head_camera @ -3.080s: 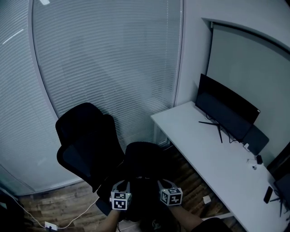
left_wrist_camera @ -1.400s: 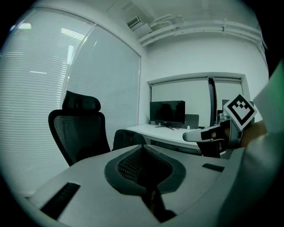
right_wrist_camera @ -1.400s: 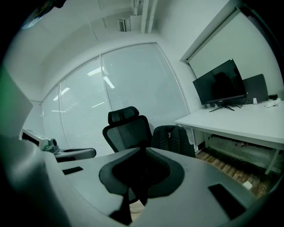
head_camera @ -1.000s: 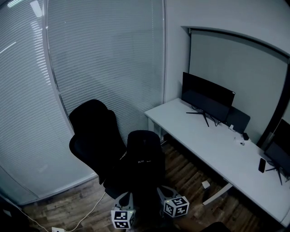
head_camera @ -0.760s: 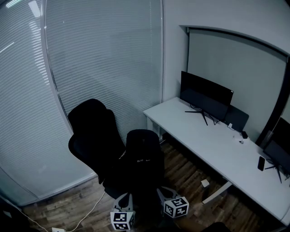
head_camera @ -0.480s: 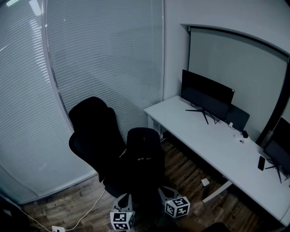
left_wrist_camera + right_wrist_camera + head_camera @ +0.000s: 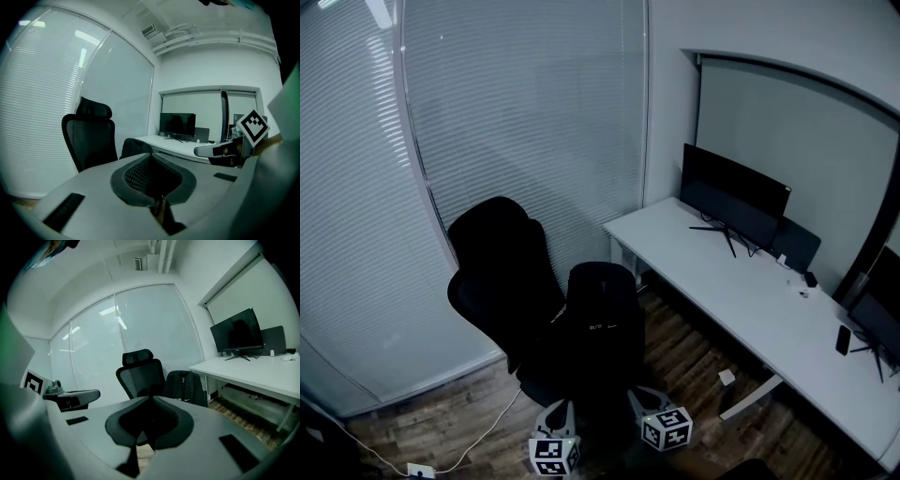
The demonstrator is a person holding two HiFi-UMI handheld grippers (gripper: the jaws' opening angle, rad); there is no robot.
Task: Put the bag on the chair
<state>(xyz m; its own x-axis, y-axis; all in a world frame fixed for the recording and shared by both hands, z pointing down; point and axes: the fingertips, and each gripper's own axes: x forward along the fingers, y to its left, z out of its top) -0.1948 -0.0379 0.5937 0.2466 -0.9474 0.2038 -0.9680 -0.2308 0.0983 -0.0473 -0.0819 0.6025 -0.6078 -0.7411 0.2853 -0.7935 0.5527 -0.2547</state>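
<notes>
**Left gripper view and right gripper view: left tool [image 7: 154, 183] and right tool [image 7: 147, 420] shut and empty, bag [image 7: 602, 319] over at the chair [image 7: 499, 272]**

Closed pad against pad on both sides, nothing caught between; only a sliver of wooden floor [image 7: 684, 358] glimpsed under each seam. Held side by side, close together, low at the bottom edge of the head view, left cube [image 7: 550, 455] and right cube [image 7: 667, 429] turned upward, aimed across the room and slightly downward. Each in sight of the other's camera: right tool at the right of the left gripper view, left tool at the left of the right gripper view.

Just beyond them in the head view, clear of both: the bag, black, upright, a small white print on the face toward the camera. Set just in front of the chair's tall backrest and headrest, overlapping the seat area. Base lost in shadow, so contact with the seat hard to confirm. In the right gripper view, seen just right of the chair, between it and the bench [image 7: 741, 309], lower part hidden behind the tool's own body.

Farther out: long white bench along the right wall, dark monitor [image 7: 736, 195] on a thin-legged stand toward its far end, a few small items near the right edge. Closed blinds [image 7: 525, 122] across the curved glass wall behind the chair. Room dim throughout.
</notes>
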